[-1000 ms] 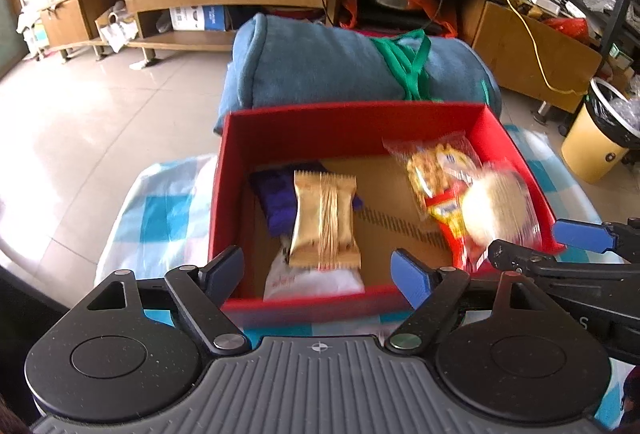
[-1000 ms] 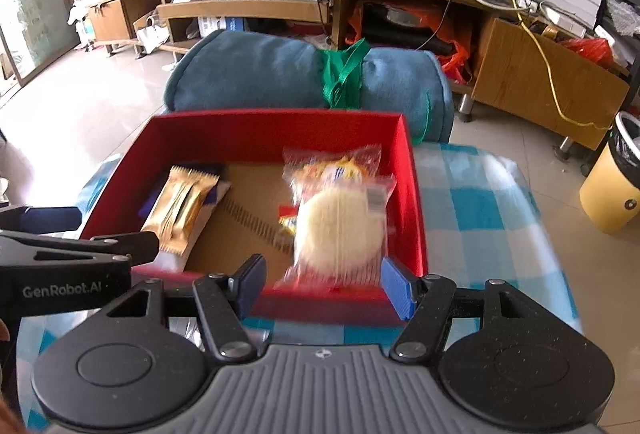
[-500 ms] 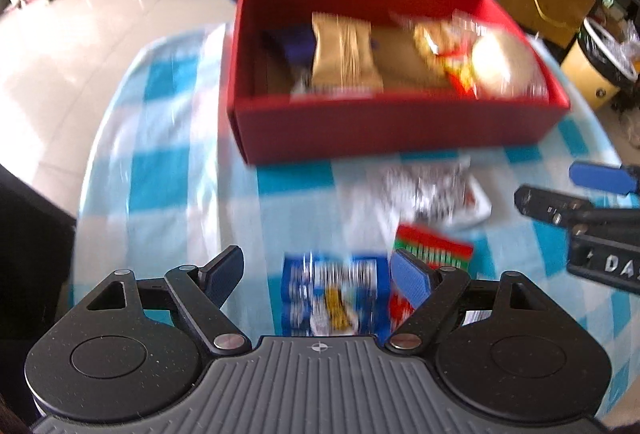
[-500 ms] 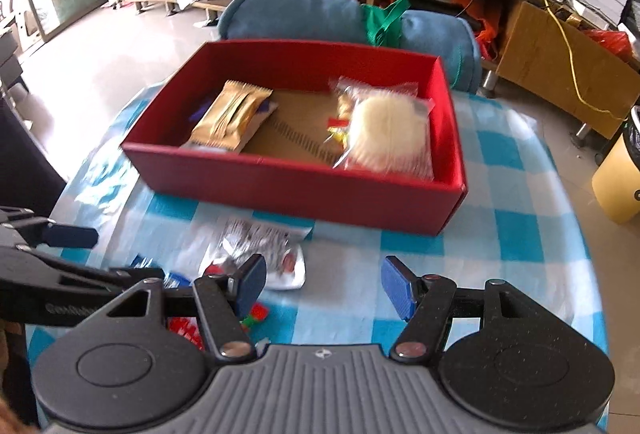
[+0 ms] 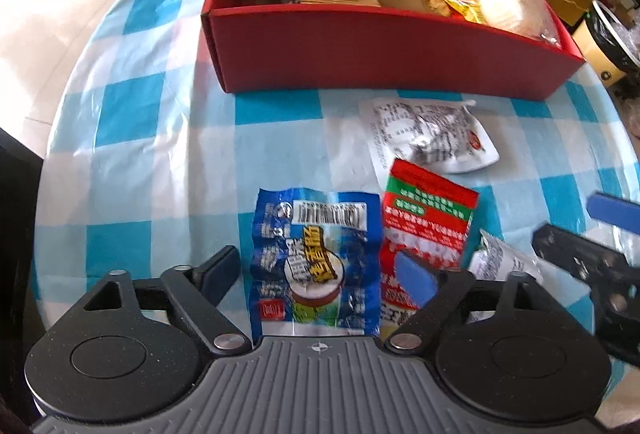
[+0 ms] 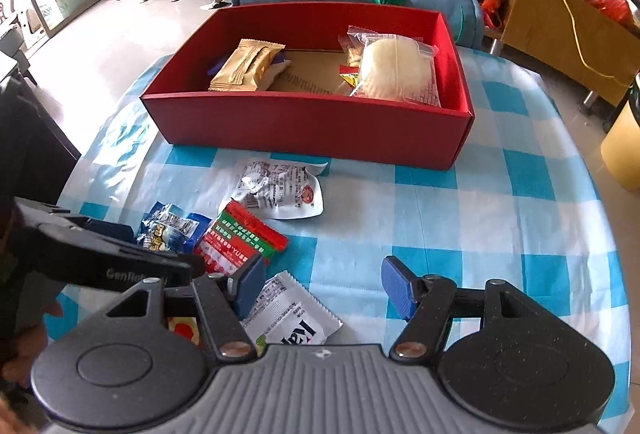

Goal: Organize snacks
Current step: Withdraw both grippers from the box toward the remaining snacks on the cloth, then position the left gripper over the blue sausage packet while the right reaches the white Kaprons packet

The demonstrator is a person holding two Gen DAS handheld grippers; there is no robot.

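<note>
Left tongs (image 5: 324,270) lower than before, opening astride blue packet (image 5: 316,266); right tongs (image 6: 324,282) released.

Four snack packets (image 5: 316,262) lie flat before the part-filled red box (image 5: 360,46).

I see a red box (image 6: 312,122) on a tablecloth (image 6: 460,218) checked in blue and white; lower centre in my left view lies a blue packet (image 5: 316,262) (white barcode strip on top); beside it a red-and-green packet (image 5: 428,210); above that a white packet (image 5: 432,134) with black print.
</note>
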